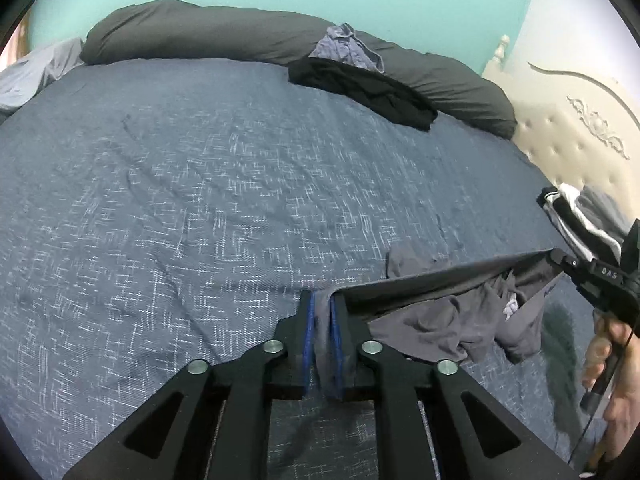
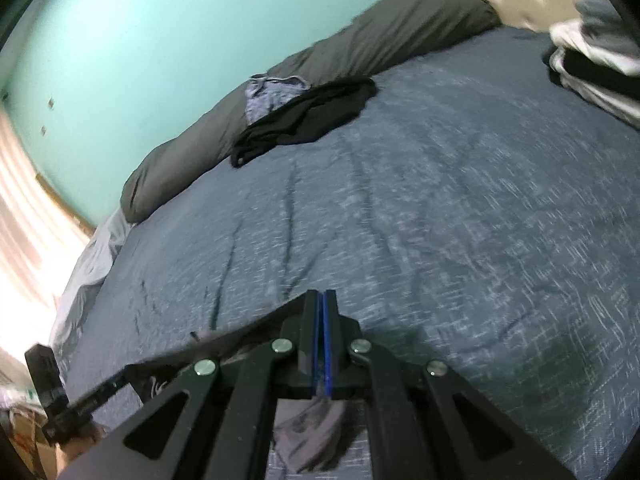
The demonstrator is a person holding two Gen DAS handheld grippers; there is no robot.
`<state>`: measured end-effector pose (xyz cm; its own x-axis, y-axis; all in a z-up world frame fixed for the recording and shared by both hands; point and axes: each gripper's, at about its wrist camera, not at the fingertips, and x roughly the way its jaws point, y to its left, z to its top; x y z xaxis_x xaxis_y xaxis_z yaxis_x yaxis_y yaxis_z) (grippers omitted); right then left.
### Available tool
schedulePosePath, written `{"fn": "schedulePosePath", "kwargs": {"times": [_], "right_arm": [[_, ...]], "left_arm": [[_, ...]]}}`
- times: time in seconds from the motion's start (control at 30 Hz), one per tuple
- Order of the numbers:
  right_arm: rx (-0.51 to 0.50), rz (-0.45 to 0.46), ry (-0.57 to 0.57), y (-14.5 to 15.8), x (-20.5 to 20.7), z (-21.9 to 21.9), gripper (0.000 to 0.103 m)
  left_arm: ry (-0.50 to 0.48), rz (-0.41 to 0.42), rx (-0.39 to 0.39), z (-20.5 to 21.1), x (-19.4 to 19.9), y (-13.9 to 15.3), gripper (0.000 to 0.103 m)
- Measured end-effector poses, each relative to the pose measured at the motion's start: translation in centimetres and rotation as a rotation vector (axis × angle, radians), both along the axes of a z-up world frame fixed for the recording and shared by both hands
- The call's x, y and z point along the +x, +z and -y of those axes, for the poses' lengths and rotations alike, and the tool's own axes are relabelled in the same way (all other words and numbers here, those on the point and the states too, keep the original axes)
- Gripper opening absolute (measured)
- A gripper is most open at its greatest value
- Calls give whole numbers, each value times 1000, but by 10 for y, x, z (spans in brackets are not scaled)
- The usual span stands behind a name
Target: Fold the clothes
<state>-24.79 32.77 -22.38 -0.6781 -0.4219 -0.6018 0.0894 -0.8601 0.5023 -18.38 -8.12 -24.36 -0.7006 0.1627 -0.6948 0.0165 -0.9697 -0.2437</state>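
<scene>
A grey garment (image 1: 444, 316) hangs just above the blue speckled bedspread (image 1: 200, 184), stretched taut between both grippers. My left gripper (image 1: 322, 300) is shut on one end of its upper edge, grey cloth pinched between the blue pads. The right gripper (image 1: 560, 258) holds the other end at the right of the left wrist view, a hand (image 1: 616, 368) below it. In the right wrist view the right gripper (image 2: 322, 300) is shut, with the grey garment (image 2: 308, 436) dangling below its fingers and the left gripper's (image 2: 132, 372) body low at the left.
A black garment (image 1: 360, 88) and a bluish-purple one (image 1: 348, 46) lie at the far side against long dark grey pillows (image 1: 208, 32). A striped black, white and grey pile (image 1: 588, 216) sits at the right by the cream tufted headboard (image 1: 568, 136). A teal wall stands behind.
</scene>
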Motion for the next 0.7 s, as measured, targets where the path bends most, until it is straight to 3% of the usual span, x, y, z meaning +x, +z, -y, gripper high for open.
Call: {"fn": "schedulePosePath", "kwargs": {"times": [0.27,0.5,0.7], "right_arm": [[-3,19,-65,-7,-2,-16,1],[-57,91,-123,-23,-5,-31,1],[-61,94,-113,-24,-6,-29,1]], "left_arm": [[-34,48,10,-10,-3,-10,37],[-103,112,14,-16,6,-22,38],[-135,150,-6,-17,14,-30,38]]}}
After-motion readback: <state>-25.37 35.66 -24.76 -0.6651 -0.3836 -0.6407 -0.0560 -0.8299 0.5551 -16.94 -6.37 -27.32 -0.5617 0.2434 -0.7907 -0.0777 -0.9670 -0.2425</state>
